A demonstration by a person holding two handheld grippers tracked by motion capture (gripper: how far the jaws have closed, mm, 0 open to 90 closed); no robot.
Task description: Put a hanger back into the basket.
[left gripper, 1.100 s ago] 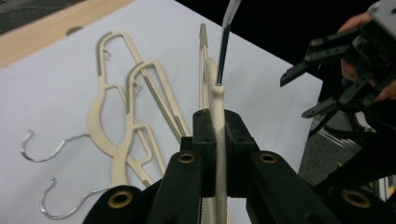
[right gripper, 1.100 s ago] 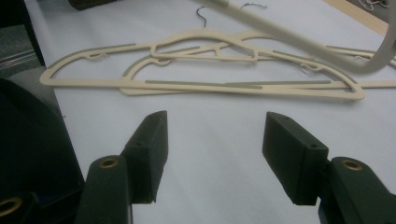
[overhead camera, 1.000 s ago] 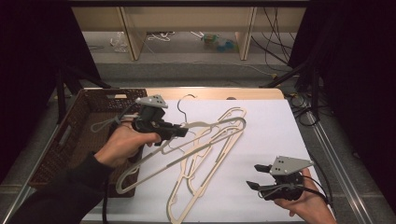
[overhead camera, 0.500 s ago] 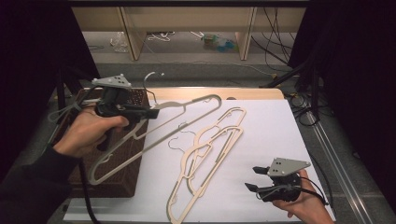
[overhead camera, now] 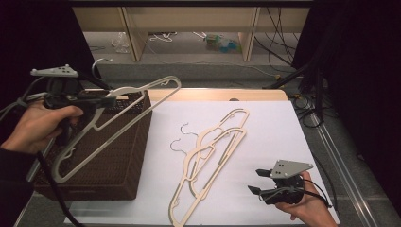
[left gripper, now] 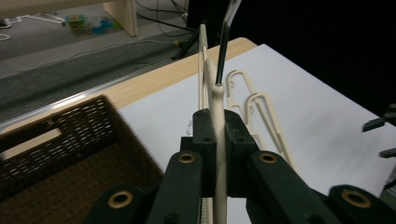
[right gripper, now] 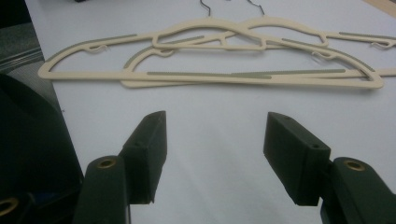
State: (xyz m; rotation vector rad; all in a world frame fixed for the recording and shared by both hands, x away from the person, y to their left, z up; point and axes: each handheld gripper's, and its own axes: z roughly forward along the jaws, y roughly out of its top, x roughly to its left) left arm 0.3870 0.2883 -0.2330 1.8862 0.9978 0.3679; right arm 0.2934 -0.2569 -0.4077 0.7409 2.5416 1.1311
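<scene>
Lifted hanger (overhead camera: pixel 118 118) now over basket (overhead camera: pixel 101 165), left jaws clamped

Three cream hangers: one hanger (overhead camera: pixel 118 113) at the left over the single brown basket (overhead camera: pixel 111 161), two hangers (overhead camera: pixel 213 151) on the white sheet.

Open white surface (overhead camera: pixel 279 137) right of two stacked hangers (overhead camera: pixel 213 156), free for passage. Bare strip ahead of right gripper (right gripper: pixel 212 154), its jaws apart. Wicker basket (overhead camera: pixel 113 156) blocking the left edge, lifted hanger (overhead camera: pixel 118 118) slanting across over it, possibly grazing its rim.
</scene>
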